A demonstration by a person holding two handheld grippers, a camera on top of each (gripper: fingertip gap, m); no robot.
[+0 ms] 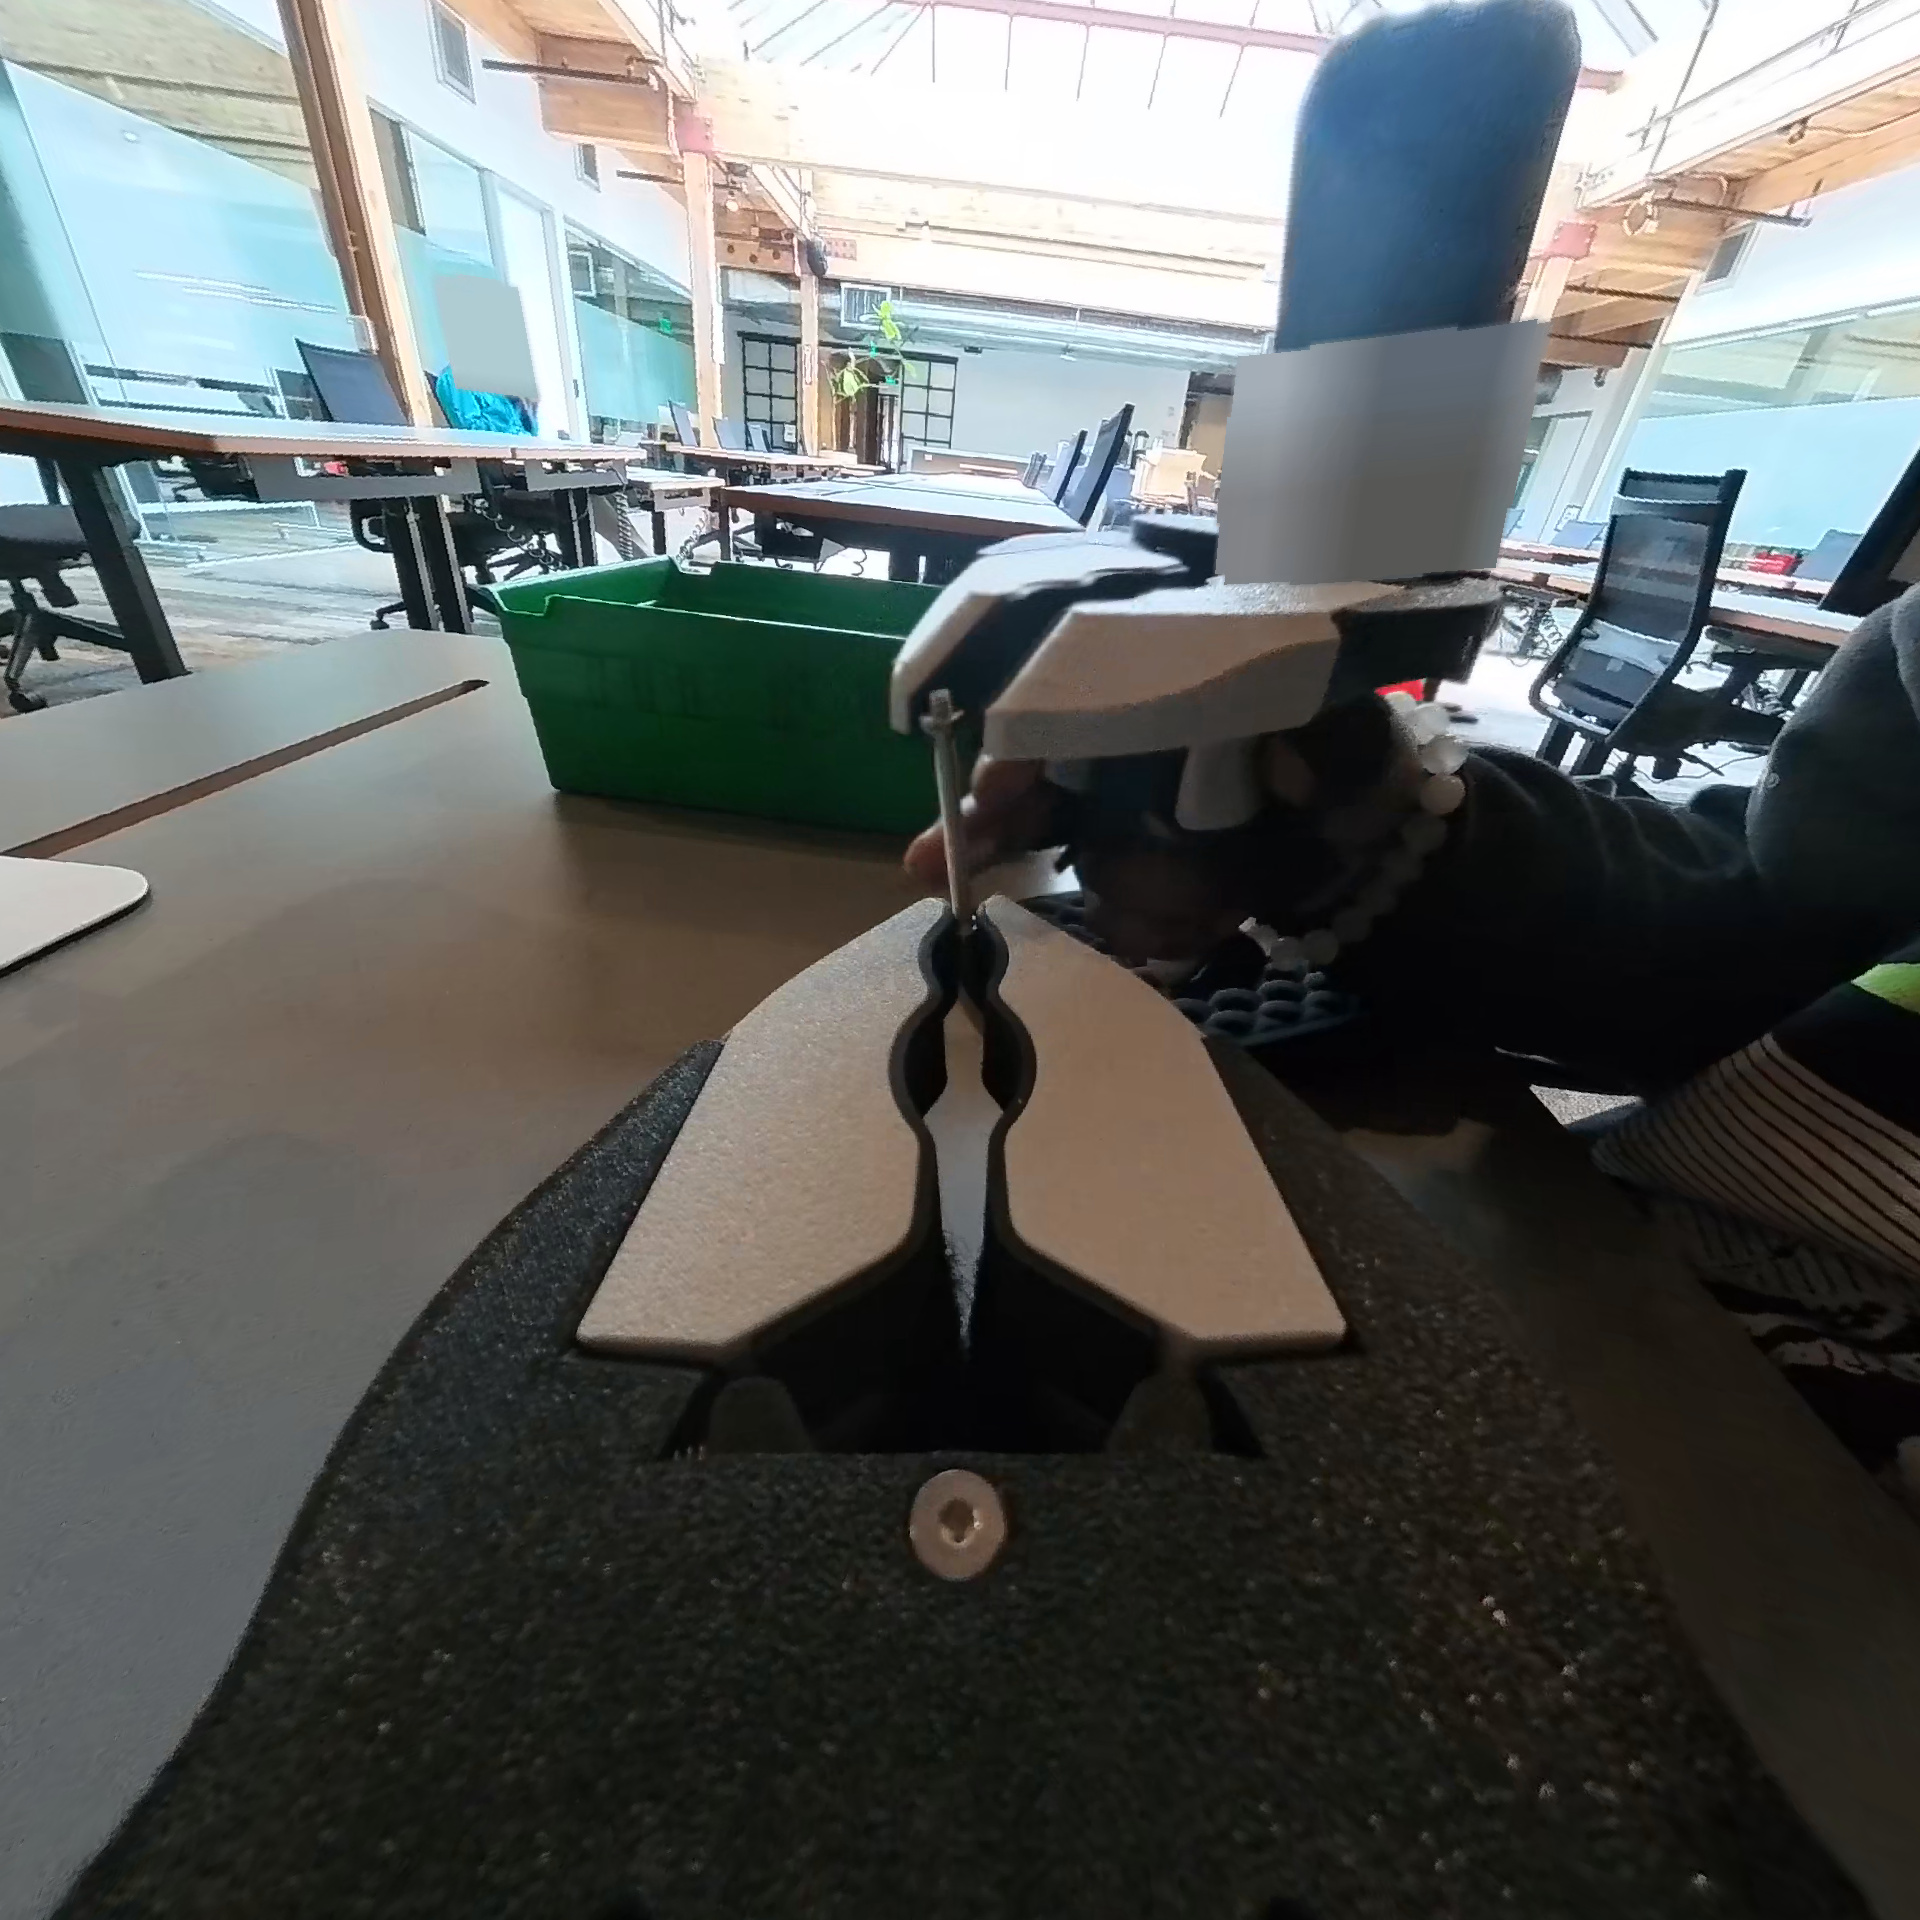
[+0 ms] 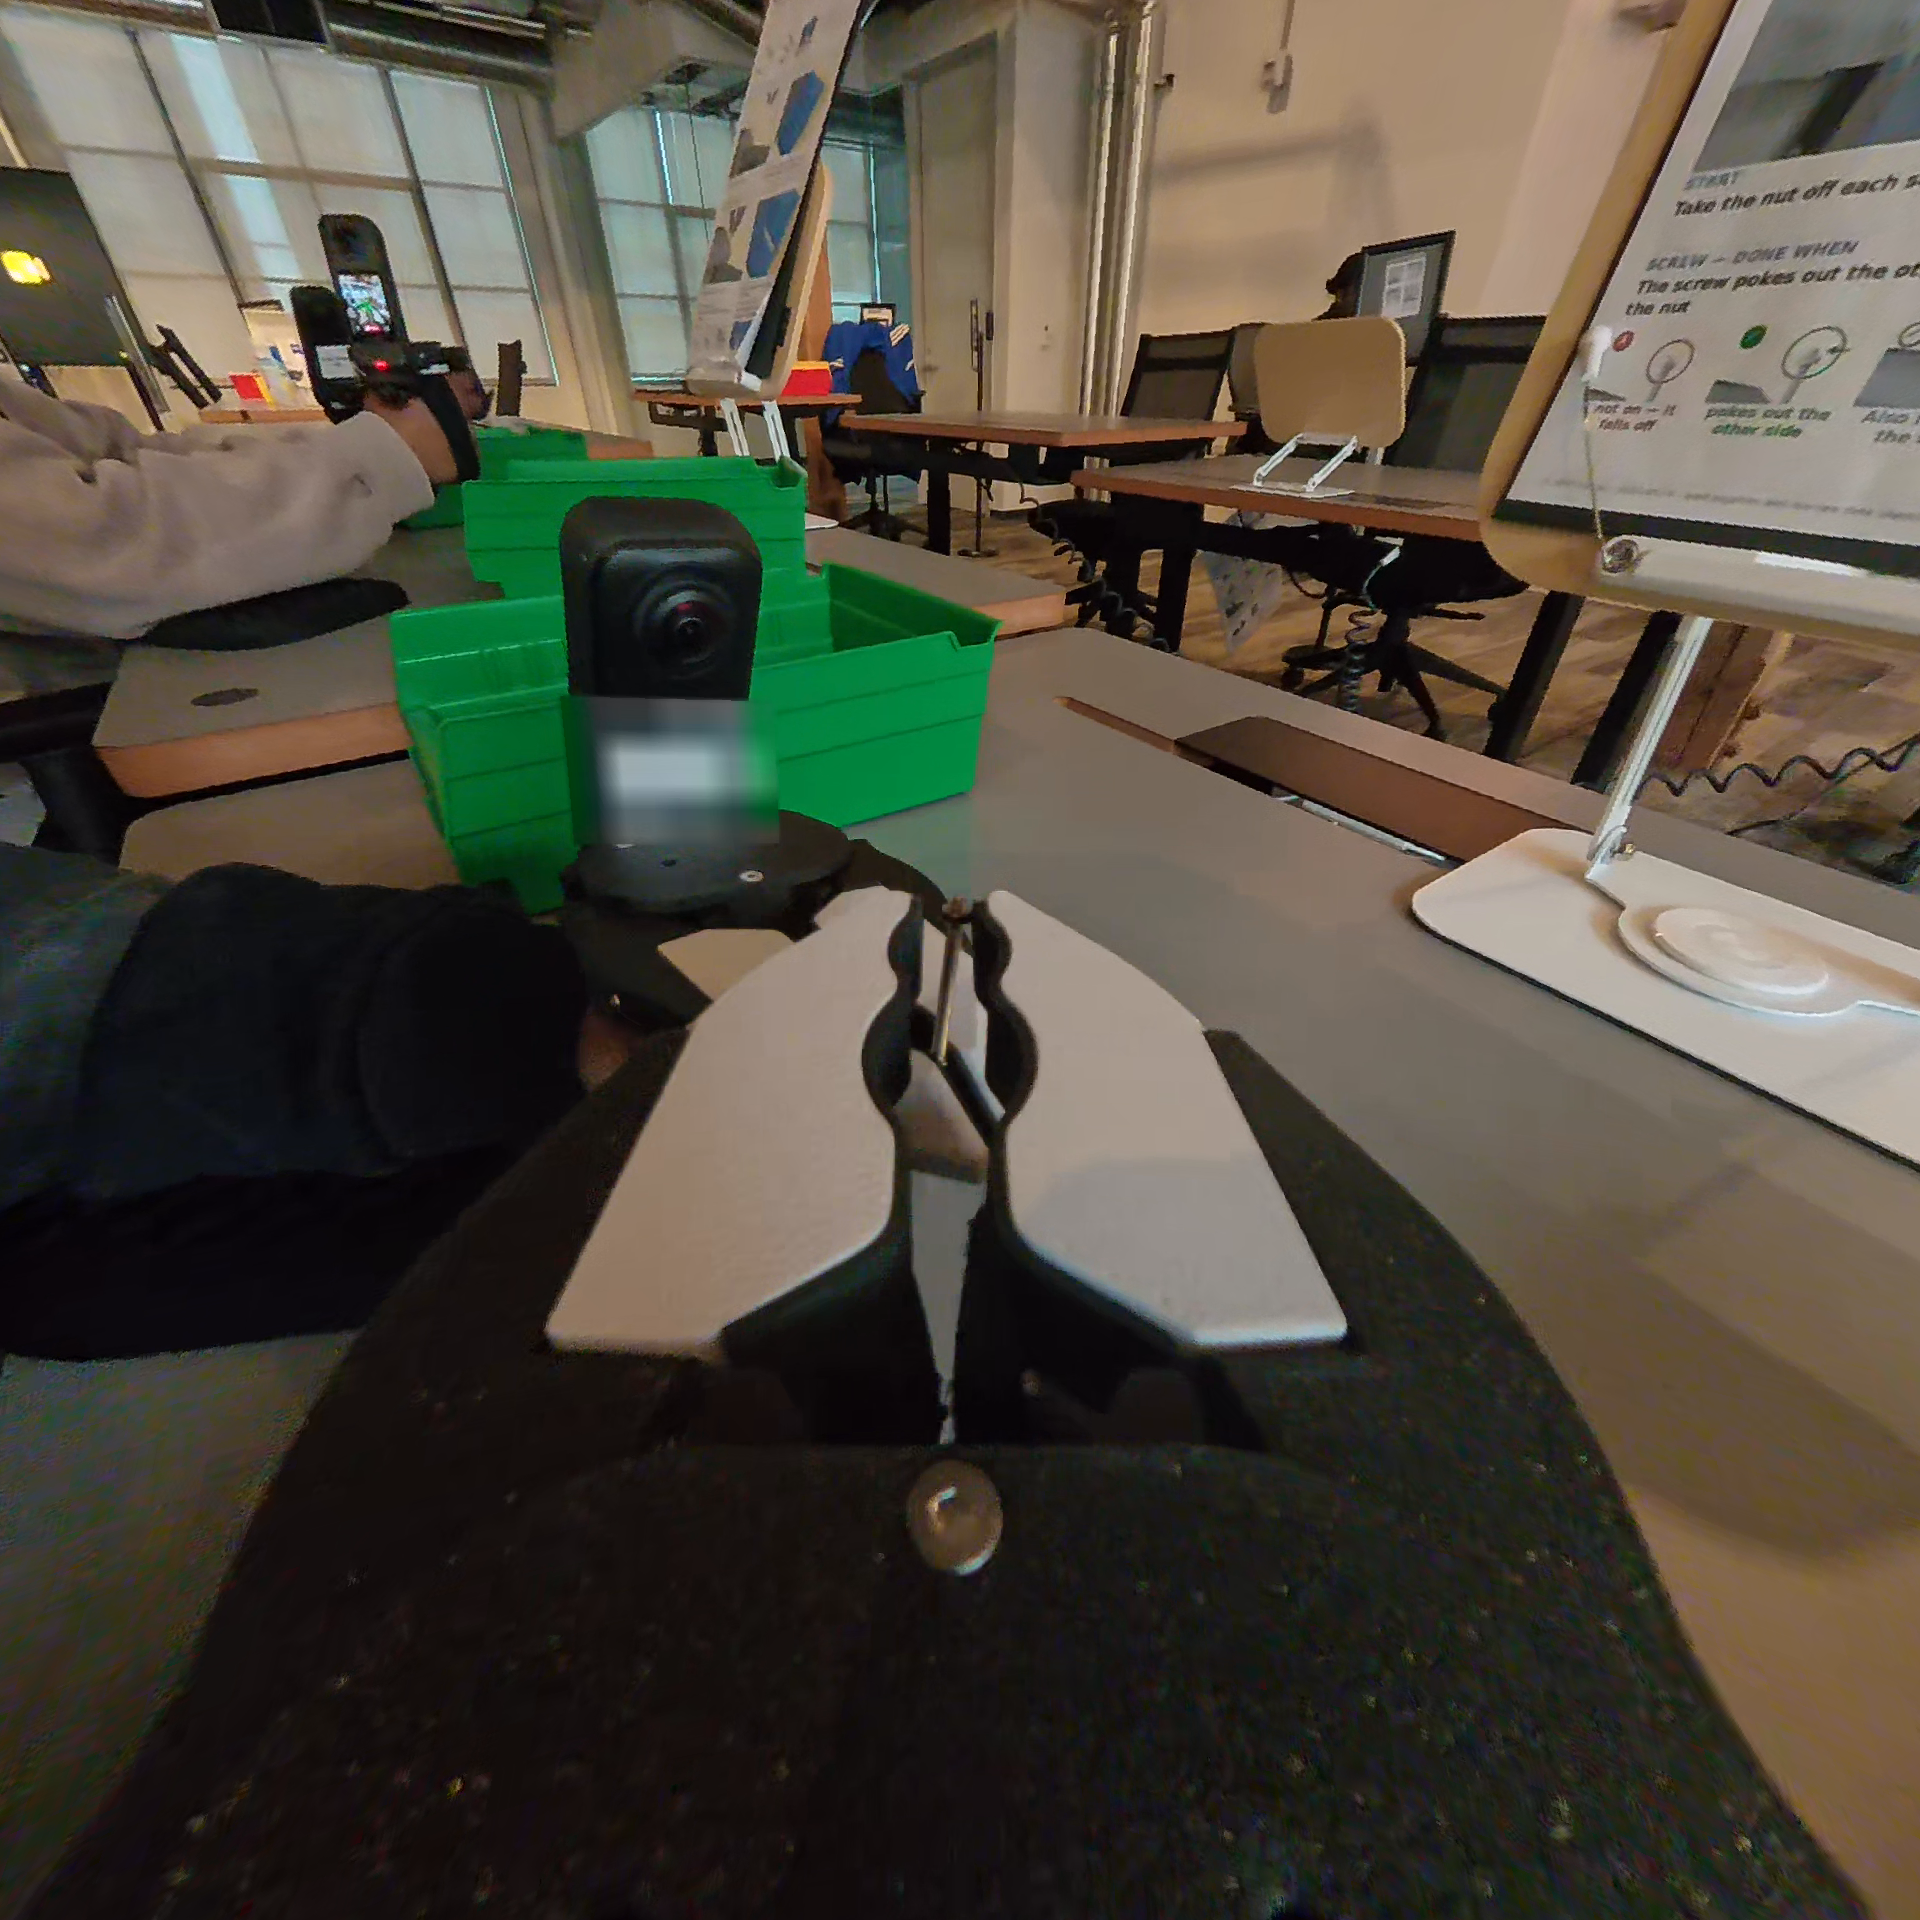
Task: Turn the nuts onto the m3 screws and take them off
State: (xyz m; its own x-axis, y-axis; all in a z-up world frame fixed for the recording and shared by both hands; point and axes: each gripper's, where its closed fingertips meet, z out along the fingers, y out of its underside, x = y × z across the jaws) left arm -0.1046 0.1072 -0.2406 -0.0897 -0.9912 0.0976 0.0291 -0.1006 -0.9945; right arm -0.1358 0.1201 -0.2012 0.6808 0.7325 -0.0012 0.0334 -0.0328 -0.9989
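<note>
A long thin screw point(image 1: 951, 810) stands upright above the grey table point(image 1: 364, 987). My left gripper point(image 1: 964, 920) is shut on the screw's lower end. A small nut point(image 1: 940, 710) sits near the top of the screw. In the right wrist view the nut point(image 2: 954, 912) stands between the tips of my right gripper point(image 2: 951, 909), with the screw point(image 2: 945, 987) running down to one of the left gripper's fingers point(image 2: 940, 1138). The right jaws are almost closed. The nut lies close to the right pad, and a narrow slit shows between it and the left pad.
A green bin point(image 1: 707, 707) stands behind the grippers and also shows in the right wrist view point(image 2: 883, 696). A dark blue tray with round holes point(image 1: 1257, 1003) lies under the hand point(image 1: 1195, 862) that holds the right gripper. A white stand base point(image 2: 1662, 966) carries an instruction board point(image 2: 1714, 312) at the right. Another person's sleeve point(image 2: 187, 509) is at the far left. Spacing between my two grippers at the tips: around 5 centimetres.
</note>
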